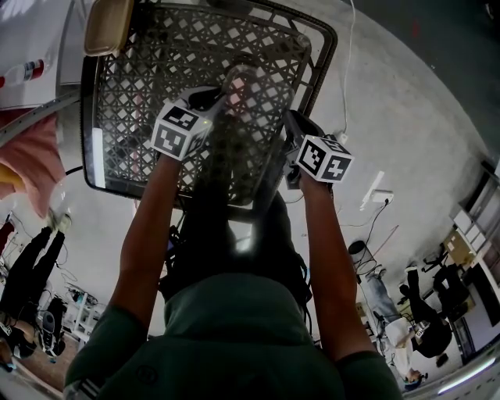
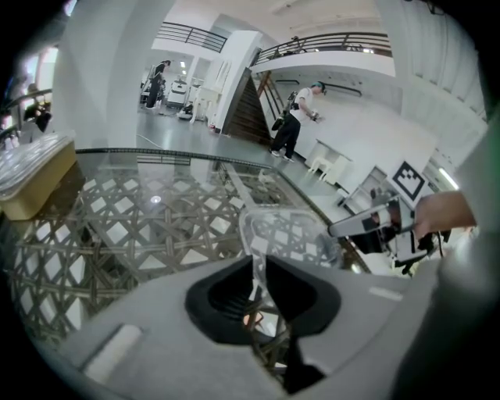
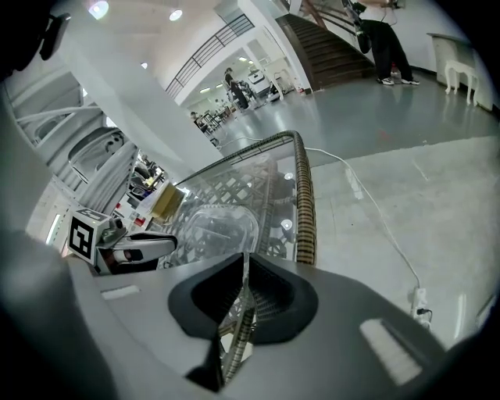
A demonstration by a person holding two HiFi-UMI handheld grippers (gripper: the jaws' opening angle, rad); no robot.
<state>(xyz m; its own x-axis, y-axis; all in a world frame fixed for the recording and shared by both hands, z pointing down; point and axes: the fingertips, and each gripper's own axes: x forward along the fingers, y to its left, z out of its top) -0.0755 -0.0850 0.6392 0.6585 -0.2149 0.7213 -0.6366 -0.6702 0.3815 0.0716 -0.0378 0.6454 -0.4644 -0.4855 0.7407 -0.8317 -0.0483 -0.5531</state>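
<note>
Both claws on one clear plastic tray (image 1: 238, 82), held over the mesh basket (image 1: 332, 47).

My left claw (image 2: 258, 293) is pinched narrow on one thin rim of the tray and my right claw (image 3: 244, 301) on the opposite rim. I judge a shell this flimsy needs both sides gripped to stay level above the basket's lattice floor. A tan box (image 1: 105, 23) sits at the basket's far left corner.

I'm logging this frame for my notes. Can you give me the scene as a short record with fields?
Held thing: clear plastic tray
Left gripper: jaws shut on the tray's edge
Right gripper: jaws shut on the tray's other side
Beneath the tray: grey lattice plastic basket
At basket corner: tan box
</note>
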